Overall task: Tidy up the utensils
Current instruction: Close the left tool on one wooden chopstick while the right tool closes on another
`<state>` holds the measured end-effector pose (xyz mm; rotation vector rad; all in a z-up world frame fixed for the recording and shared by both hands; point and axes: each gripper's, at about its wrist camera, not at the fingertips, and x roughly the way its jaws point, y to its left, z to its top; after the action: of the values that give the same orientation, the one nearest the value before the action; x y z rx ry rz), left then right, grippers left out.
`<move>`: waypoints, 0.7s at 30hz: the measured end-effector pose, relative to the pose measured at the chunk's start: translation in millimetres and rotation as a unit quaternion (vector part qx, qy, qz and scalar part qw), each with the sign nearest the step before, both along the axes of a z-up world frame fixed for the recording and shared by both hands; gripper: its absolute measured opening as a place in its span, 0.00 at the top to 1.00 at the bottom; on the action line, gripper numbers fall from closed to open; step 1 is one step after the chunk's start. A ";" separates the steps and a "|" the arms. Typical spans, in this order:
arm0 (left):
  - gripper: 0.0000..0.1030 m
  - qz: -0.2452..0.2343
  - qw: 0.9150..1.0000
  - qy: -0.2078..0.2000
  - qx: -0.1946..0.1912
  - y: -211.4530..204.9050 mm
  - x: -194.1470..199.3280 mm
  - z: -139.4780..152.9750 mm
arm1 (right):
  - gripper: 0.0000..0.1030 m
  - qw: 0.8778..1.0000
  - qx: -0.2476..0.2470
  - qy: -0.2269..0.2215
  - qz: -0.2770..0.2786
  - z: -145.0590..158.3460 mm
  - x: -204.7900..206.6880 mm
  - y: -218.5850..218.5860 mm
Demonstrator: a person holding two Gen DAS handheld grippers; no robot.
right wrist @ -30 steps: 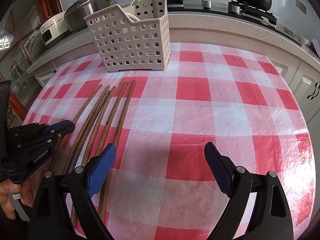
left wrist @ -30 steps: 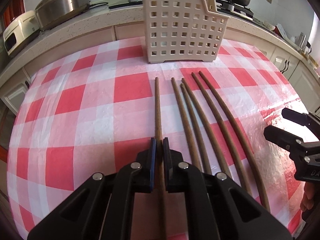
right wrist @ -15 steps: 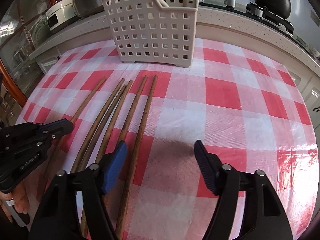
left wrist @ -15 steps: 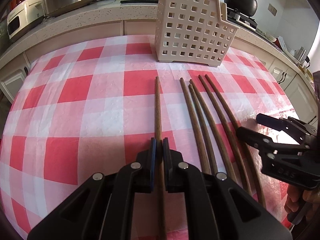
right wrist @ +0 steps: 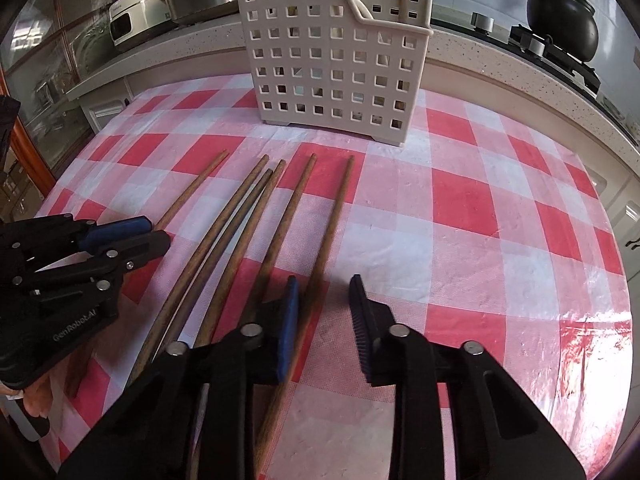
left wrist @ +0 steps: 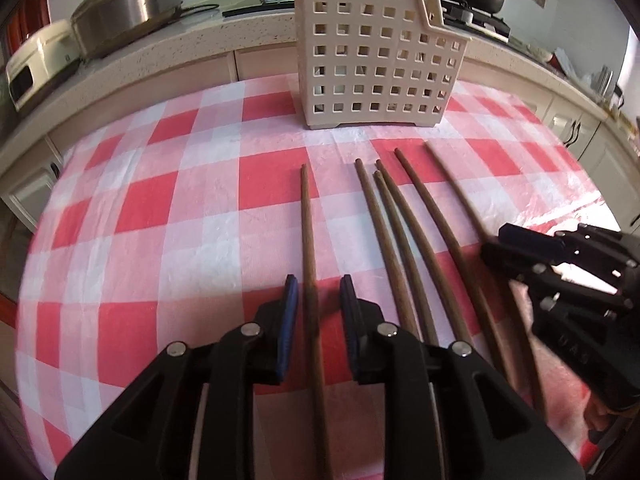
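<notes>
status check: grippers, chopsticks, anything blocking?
Left gripper opening, leftmost chopstick between jaws, unpinched. Right gripper closing round rightmost chopstick. Six on cloth; path to basket clear.

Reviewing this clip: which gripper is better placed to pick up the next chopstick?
Right. The right gripper straddles the rightmost chopstick, jaws closing around it without touching yet. The left gripper is opening off the leftmost chopstick, letting go.

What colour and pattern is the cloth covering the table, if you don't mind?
The tablecloth is a red, pink and white check, shown best in the right wrist view.
</notes>
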<state>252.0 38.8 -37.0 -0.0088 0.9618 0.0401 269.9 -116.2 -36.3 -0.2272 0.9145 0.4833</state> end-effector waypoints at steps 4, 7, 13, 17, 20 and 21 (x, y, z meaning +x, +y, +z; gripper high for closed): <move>0.94 0.002 1.000 0.002 0.012 -0.6 2.6 0.1 | 0.89 1.000 0.010 0.000 -0.003 0.1 2.1 -5.5; 0.94 0.001 1.000 0.006 0.005 0.8 2.6 1.1 | 0.91 1.000 0.014 0.003 -0.005 0.9 3.7 -8.0; 0.94 0.003 1.000 -0.008 -0.011 2.1 -7.6 10.2 | 0.91 0.999 0.031 0.005 -0.012 7.6 0.5 -19.0; 0.94 0.007 0.999 -0.029 -0.034 6.4 -15.7 24.8 | 0.91 0.999 0.045 0.003 -0.018 15.7 -3.0 -29.7; 0.94 0.011 0.998 -0.045 -0.036 8.6 -21.2 36.7 | 0.91 0.998 0.052 -0.005 -0.023 25.6 -5.7 -36.9; 0.94 0.012 0.998 -0.049 -0.038 9.0 -22.6 40.7 | 0.91 0.998 0.056 -0.009 -0.024 30.8 -7.4 -39.8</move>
<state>229.4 47.8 3.7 -0.0910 0.8648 0.0253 262.5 -156.0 -5.5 -0.1081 0.8705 0.4859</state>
